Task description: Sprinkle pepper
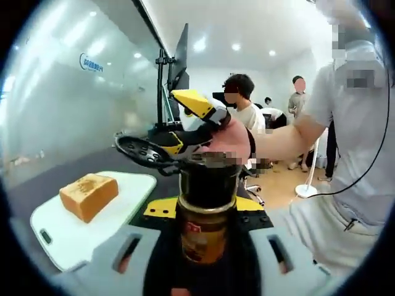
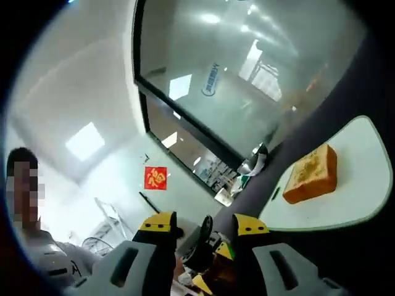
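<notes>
My left gripper is shut on a dark pepper bottle with a gold label, held upright between the yellow-tipped jaws. Just above the bottle's top, a hand holds my right gripper, which grips a round black lid with small holes. Whether that lid is still joined to the bottle I cannot tell. In the right gripper view the right gripper has the dark lid edge-on between its jaws. A thick slice of toast lies on a white cutting board, left of the bottle.
The board sits on a dark table beside a glass wall. A monitor on a stand rises behind the grippers. The person holding the grippers stands close on the right. Several people sit or stand further back.
</notes>
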`<state>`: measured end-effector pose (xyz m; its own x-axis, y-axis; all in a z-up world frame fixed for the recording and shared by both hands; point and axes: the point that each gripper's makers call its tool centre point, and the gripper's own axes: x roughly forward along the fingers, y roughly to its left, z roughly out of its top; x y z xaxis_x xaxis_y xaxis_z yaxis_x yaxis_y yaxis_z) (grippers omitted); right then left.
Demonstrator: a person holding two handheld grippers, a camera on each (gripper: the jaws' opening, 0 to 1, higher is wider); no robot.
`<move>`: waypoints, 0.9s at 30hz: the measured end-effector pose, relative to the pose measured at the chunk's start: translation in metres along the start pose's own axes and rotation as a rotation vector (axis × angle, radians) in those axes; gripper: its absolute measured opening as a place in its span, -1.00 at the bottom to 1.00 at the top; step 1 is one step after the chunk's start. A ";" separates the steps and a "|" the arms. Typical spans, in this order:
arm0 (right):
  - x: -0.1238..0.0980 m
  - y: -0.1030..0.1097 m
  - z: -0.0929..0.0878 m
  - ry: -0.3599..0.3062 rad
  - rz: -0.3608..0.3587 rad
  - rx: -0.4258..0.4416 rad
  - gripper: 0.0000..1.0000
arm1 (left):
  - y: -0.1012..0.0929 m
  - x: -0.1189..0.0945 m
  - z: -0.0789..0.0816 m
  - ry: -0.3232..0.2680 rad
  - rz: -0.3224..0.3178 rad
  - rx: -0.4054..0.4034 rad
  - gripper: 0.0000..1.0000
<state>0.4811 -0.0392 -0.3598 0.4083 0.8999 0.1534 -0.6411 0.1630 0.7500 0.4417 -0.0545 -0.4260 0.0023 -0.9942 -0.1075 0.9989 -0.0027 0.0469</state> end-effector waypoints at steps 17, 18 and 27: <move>0.034 0.003 -0.029 0.150 0.056 0.110 -0.75 | 0.007 -0.007 -0.001 -0.032 0.007 -0.021 -0.59; 0.034 0.004 -0.030 0.148 0.055 0.107 -0.76 | 0.008 -0.007 -0.001 -0.032 0.008 -0.022 -0.59; 0.035 0.003 -0.032 0.158 0.055 0.107 -0.89 | 0.008 -0.004 -0.001 -0.032 0.010 -0.025 -0.59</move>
<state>0.4724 0.0061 -0.3725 0.2621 0.9598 0.1000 -0.5834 0.0751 0.8087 0.4492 -0.0503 -0.4262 0.0115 -0.9971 -0.0748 0.9997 0.0098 0.0227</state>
